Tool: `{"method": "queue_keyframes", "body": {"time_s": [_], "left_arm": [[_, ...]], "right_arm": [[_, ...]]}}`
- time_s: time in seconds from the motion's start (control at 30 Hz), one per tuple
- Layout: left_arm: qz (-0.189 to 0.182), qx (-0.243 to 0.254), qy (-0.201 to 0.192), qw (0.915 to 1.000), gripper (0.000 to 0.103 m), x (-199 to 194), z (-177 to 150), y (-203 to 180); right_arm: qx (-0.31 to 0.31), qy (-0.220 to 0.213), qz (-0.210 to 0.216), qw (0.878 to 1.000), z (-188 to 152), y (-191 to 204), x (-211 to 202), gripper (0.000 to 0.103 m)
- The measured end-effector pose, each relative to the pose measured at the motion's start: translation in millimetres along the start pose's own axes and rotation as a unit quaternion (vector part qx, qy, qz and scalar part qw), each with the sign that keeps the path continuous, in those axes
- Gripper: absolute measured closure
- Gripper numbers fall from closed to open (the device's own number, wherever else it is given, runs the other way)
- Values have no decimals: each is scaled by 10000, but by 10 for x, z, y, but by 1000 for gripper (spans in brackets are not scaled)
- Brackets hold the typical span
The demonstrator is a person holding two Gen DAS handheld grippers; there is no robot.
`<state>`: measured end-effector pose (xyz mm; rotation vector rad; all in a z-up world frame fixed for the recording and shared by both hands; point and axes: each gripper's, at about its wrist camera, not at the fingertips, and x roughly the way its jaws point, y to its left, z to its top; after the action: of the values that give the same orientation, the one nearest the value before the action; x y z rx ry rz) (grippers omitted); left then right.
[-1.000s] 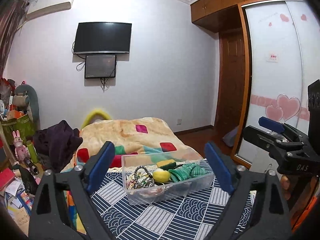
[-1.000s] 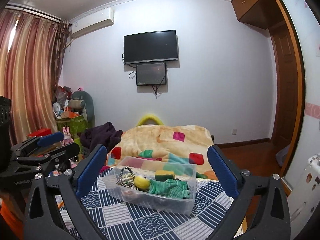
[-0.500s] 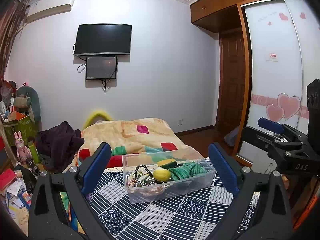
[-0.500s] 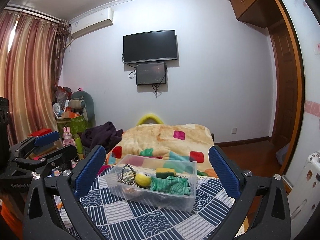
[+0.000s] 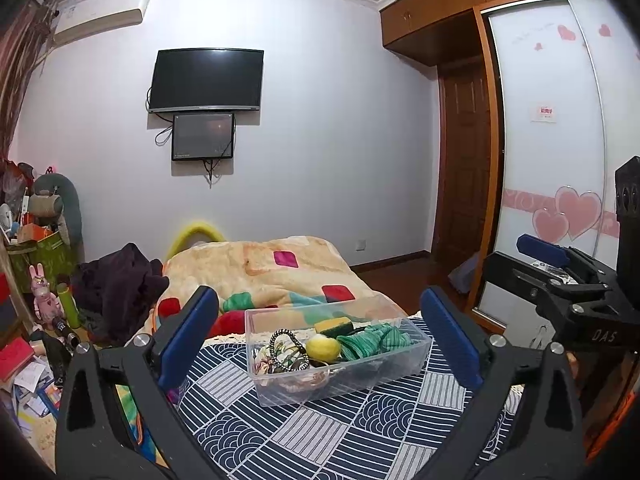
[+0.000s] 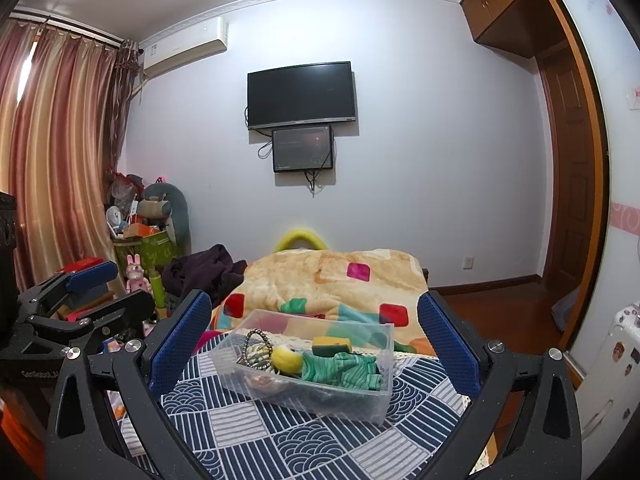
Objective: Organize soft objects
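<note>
Soft objects lie in the clear plastic bin (image 5: 336, 364) on the navy patterned cloth (image 5: 320, 432), between the wide-spread, empty fingers of the left tool (image 5: 318, 338) and the right tool (image 6: 314, 338). Inside the bin sit a yellow ball (image 5: 322, 349), a green knit cloth (image 5: 374, 340) and a green-yellow sponge (image 6: 332, 345). Beyond the bin lies an orange blanket (image 5: 256, 264), then a wall television (image 5: 206, 80).

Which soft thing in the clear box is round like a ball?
The yellow ball in the middle of the clear box. The green cloth beside it is crumpled, and the sponge behind is a flat block.
</note>
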<state>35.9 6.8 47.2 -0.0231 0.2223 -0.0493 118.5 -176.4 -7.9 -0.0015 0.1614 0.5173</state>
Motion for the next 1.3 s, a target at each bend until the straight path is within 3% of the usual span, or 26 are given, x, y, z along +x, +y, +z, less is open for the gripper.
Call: {"method": "queue_keyframes", "body": {"time_s": [1.3], "left_arm": [[-161, -70, 103, 9998, 1, -5, 31, 53]], "right_arm": [[36, -73, 0, 10000, 50, -22, -62, 0]]}}
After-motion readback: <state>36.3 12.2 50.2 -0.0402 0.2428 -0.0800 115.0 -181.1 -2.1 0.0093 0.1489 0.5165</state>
